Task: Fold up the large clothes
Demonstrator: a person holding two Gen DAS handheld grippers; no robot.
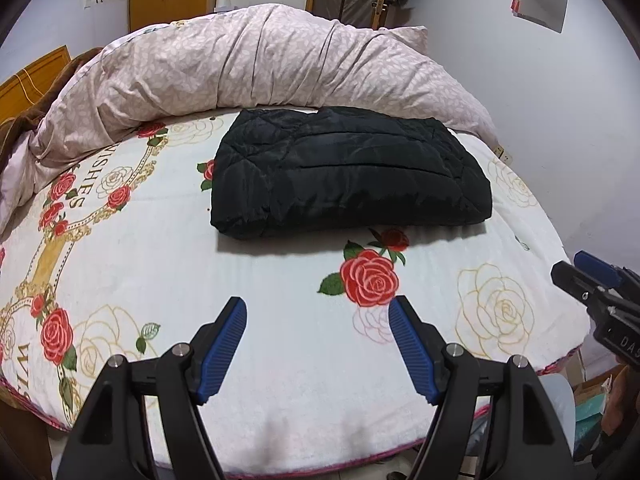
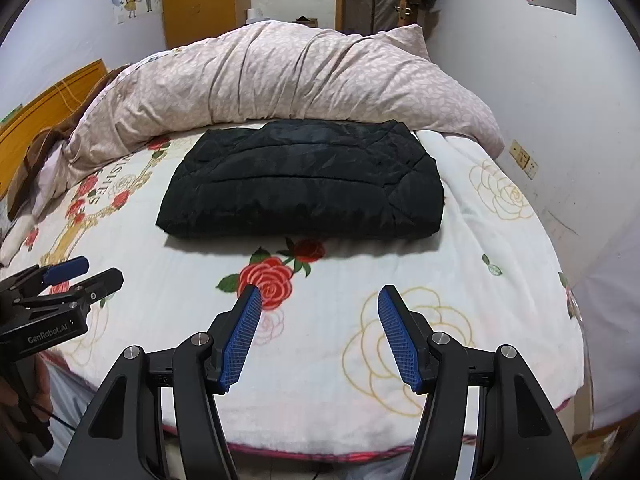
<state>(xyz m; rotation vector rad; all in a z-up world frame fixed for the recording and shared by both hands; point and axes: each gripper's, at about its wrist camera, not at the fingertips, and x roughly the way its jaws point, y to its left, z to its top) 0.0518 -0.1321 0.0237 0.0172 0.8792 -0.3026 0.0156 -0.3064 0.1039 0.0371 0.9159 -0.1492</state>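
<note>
A black quilted jacket (image 1: 348, 172) lies folded into a compact rectangle on the rose-print blanket (image 1: 200, 280), just in front of the rolled duvet; it also shows in the right wrist view (image 2: 304, 184). My left gripper (image 1: 318, 304) is open and empty, held above the blanket's near edge, well short of the jacket. My right gripper (image 2: 320, 292) is open and empty too, at the same distance from the jacket. Each gripper shows at the edge of the other's view, the right one (image 1: 588, 276) and the left one (image 2: 80, 272).
A rolled pink duvet (image 1: 256, 68) lies across the bed behind the jacket. A white wall (image 2: 580, 100) with a socket runs along the right. A wooden headboard (image 1: 36, 76) and brown cloth sit at the left. Boxes stand on the floor at bottom right (image 1: 592, 408).
</note>
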